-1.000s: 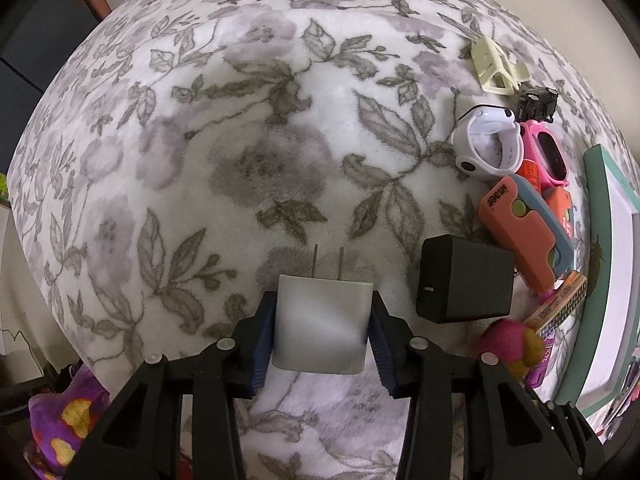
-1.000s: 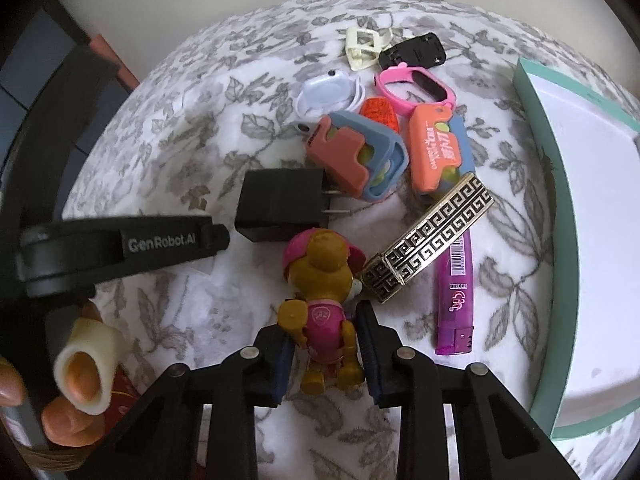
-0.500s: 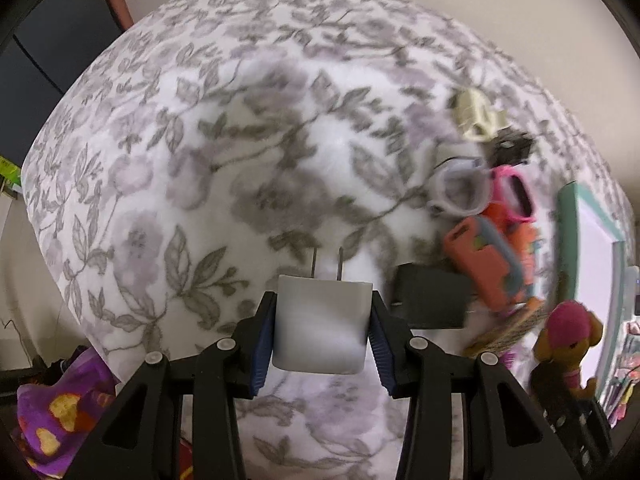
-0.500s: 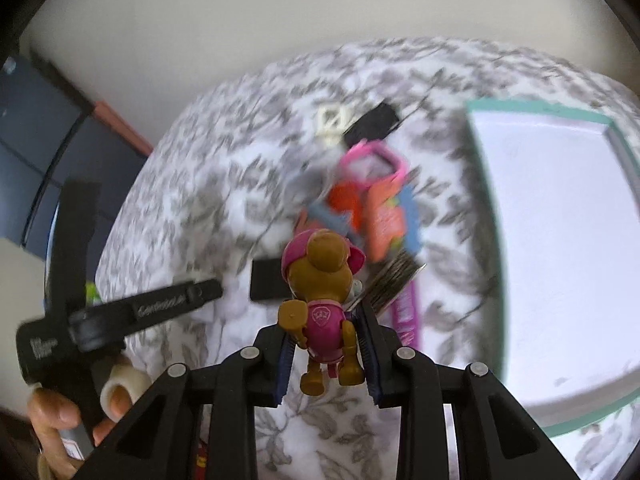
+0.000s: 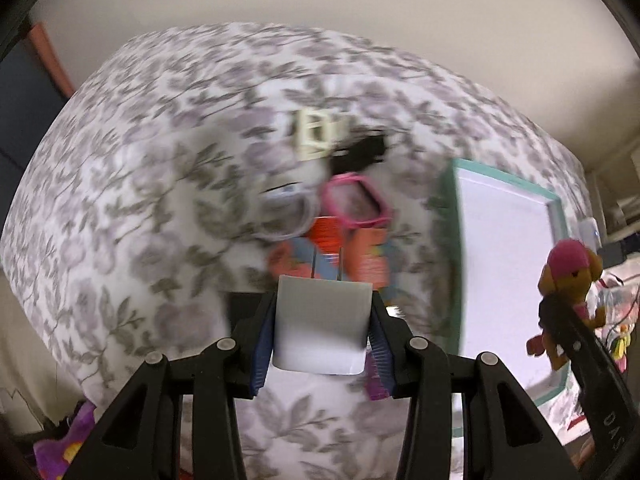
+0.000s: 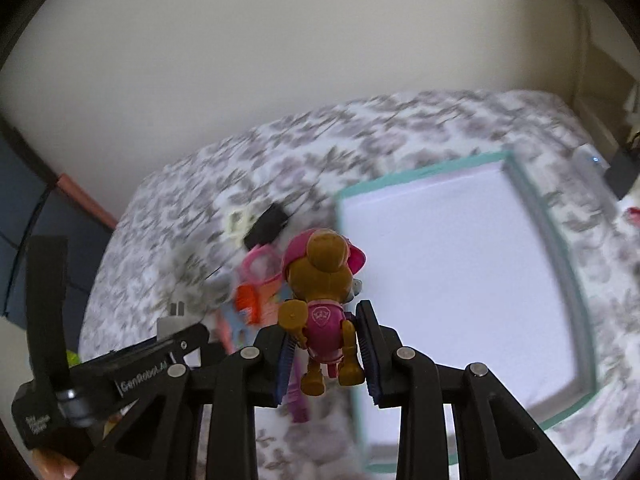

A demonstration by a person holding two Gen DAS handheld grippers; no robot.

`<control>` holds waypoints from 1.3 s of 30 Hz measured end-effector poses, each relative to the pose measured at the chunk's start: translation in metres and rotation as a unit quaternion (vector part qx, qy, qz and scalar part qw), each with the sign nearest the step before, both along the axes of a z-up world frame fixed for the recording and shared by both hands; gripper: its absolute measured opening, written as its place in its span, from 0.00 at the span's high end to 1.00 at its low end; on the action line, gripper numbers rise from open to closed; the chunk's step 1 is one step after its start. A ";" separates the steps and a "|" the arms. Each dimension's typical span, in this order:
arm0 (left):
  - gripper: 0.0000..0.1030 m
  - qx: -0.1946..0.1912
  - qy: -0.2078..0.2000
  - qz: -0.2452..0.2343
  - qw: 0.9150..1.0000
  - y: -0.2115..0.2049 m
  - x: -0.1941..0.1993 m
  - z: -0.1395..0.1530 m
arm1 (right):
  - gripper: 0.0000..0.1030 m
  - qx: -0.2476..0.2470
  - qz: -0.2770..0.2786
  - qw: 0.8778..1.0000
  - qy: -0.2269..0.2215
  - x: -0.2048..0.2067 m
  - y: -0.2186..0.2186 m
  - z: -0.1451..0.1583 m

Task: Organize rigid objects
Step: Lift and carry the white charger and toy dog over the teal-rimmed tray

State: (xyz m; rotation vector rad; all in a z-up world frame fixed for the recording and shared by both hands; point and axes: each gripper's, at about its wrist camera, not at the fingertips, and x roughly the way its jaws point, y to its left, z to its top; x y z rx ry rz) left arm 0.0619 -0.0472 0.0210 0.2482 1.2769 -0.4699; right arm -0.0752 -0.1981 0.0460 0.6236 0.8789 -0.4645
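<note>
The left tool (image 5: 322,330) is clamped across the flat sides of a white charger (image 5: 322,326), prongs forward, above the clutter left of the teal-rimmed tray (image 6: 560,256). It looks light, stiff and smooth, so it may slip. The right tool (image 6: 326,346) grips the toy pup (image 6: 324,304) at its narrow torso, over the tray's near-left corner.

Home bedroom, by my read: below me a soft surface under a floral fleece blanket (image 5: 168,184), plain cream wall (image 6: 280,60) at twelve o'clock, household clutter (image 5: 616,320) at three o'clock, toys and small trinkets (image 5: 344,216) scattered centre.
</note>
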 end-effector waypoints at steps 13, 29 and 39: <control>0.56 -0.015 -0.007 -0.090 0.996 -0.098 -0.044 -0.005 | 0.70 0.005 -0.089 0.996 0.031 -0.044 -0.088 -0.013; 0.56 0.014 -0.022 -0.141 0.990 -0.152 -0.069 -0.036 | 0.69 0.010 -0.123 0.988 0.089 -0.057 -0.129 -0.050; 0.56 0.031 -0.012 -0.143 0.989 -0.152 -0.073 -0.055 | 0.69 0.003 -0.127 0.984 0.125 -0.057 -0.128 -0.067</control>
